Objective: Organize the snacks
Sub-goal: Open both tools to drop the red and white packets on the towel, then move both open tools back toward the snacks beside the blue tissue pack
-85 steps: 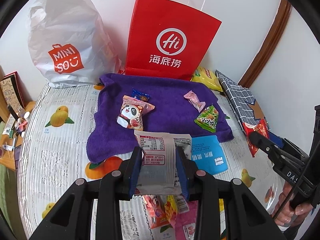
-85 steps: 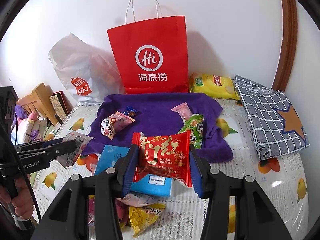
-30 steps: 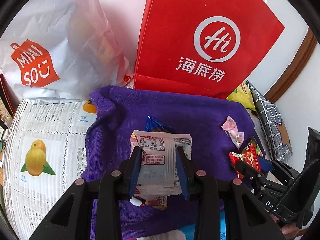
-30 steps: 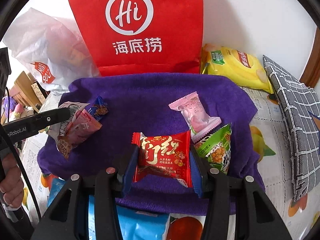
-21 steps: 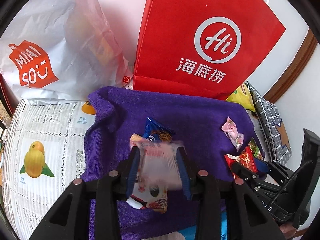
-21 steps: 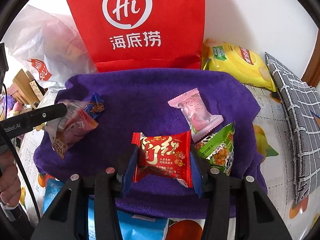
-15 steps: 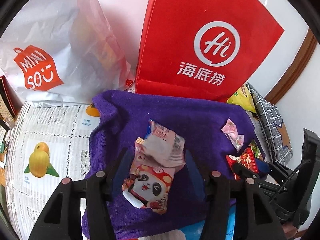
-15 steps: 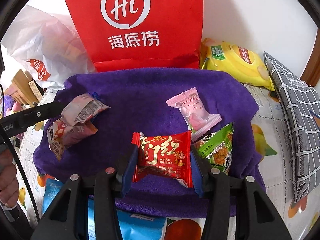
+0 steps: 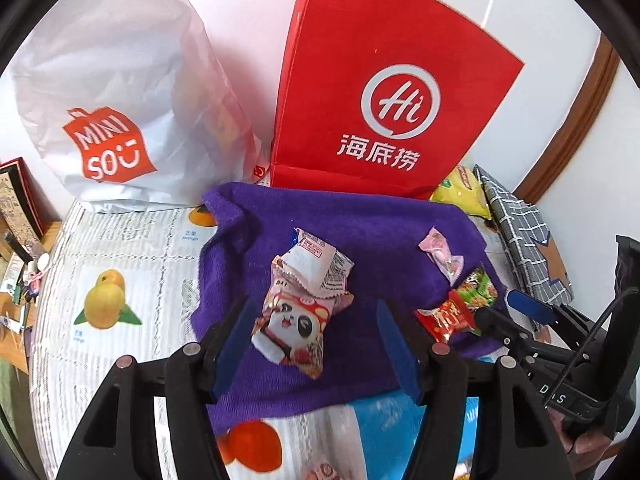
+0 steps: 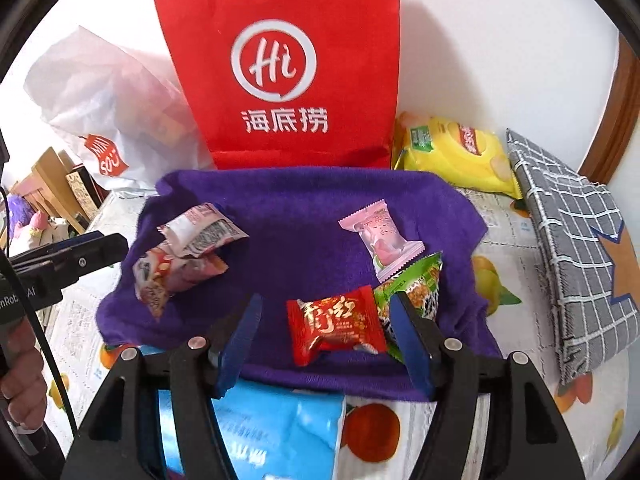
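Observation:
A purple towel (image 9: pixel 360 236) (image 10: pixel 304 216) lies on the table with snacks on it. My left gripper (image 9: pixel 316 344) is open and empty, just behind a white packet (image 9: pixel 320 266) (image 10: pixel 204 232) that rests on a panda packet (image 9: pixel 296 328) (image 10: pixel 168 276). My right gripper (image 10: pixel 326 340) is open around a red packet (image 10: pixel 336 322) (image 9: pixel 444 316) that lies on the towel, touching neither jaw. A green packet (image 10: pixel 416 284) (image 9: pixel 476 286) and a pink packet (image 10: pixel 380 232) (image 9: pixel 440 250) lie to its right.
A red paper bag (image 9: pixel 384 92) (image 10: pixel 288 68) and a white Miniso bag (image 9: pixel 108 120) (image 10: pixel 100 104) stand against the wall behind the towel. A yellow chip bag (image 10: pixel 456 152) and a grey checked pouch (image 10: pixel 576 252) lie at right. A blue packet (image 10: pixel 276 432) lies below the towel's front edge.
Both grippers moved forward over the towel, then opened. The left one let go of the white packet onto the panda packet. The right one let go of the red packet onto the towel.

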